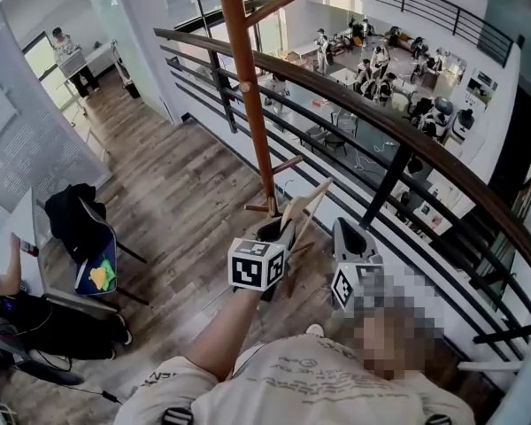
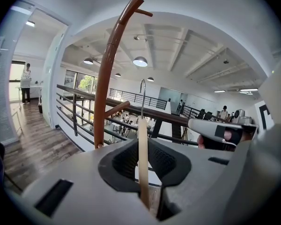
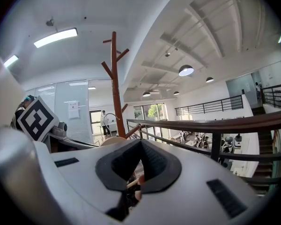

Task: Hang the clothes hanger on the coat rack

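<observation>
The left gripper (image 2: pixel 143 148) is clamped on the clothes hanger (image 2: pixel 142 128). Its dark pads (image 2: pixel 123 159) press on either side of a pale, unvarnished wooden arm. In the left gripper view that arm runs straight up toward 12 o'clock, so the long axis lies in line with the jaws. A thin metal hook (image 2: pixel 141 93) rises from its top end and curls over toward 1 o'clock.

In the head view the left gripper (image 1: pixel 276 234) sits below centre, its marker cube (image 1: pixel 257 265) turned to the camera. The hanger (image 1: pixel 306 205) slants from it toward 1 o'clock as a light, slightly bowed strip.

The right gripper (image 3: pixel 139 148) has its jaws together with nothing between them. In the head view it (image 1: pixel 352 239) is just beside the left one, at its 3 o'clock. From the right gripper view, the hanger's (image 3: pixel 104 142) rounded wooden edge shows at 10 o'clock of the jaws.

The coat rack (image 1: pixel 248 87) is a reddish-brown wooden pole standing at 11 o'clock of the hanger in the head view, near it but apart. A short peg (image 1: pixel 287 162) angles up from it low down. In the left gripper view the pole (image 2: pixel 104 83) rises at 11 o'clock of the jaws.

Behind the coat rack a dark metal railing (image 1: pixel 380 127) runs diagonally along the edge of the wood-plank floor (image 1: pixel 177 211).
</observation>
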